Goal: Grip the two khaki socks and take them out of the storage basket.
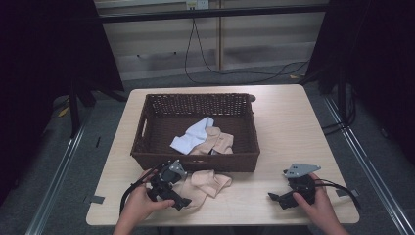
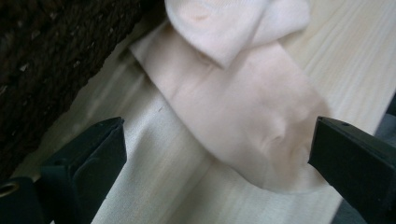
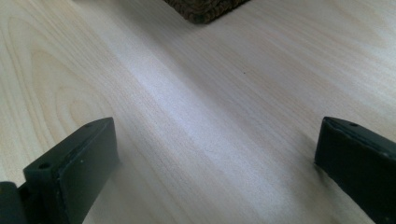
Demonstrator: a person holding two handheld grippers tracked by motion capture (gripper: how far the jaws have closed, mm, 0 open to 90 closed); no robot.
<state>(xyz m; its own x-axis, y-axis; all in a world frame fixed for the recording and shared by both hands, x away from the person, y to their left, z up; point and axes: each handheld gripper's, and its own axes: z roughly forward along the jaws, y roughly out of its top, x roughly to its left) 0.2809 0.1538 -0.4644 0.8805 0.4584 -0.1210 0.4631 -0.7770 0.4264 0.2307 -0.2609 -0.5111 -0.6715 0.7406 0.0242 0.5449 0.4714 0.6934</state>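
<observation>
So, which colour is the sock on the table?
Pale peach sock, seen best in the left gripper view.

Both grippers black. Left gripper (image 1: 172, 195) w/ black cable looping off its side, small grey plate on top. Right gripper (image 1: 283, 199): grey 3-cornered plate w/ holes, black cable trailing. Fingers (image 3: 74, 163) flat, blocky, matte black, w/ small screw holes. Forearms bare, no sleeves.

A dark woven basket (image 1: 195, 156) sits in the middle of the pale wooden table (image 1: 284, 122). Inside it lie a light blue cloth (image 1: 193, 137) and, touching it, a peach sock (image 1: 218, 142). Behind the table a black cable (image 1: 235, 72) trails across the grey floor (image 1: 68, 161).
</observation>
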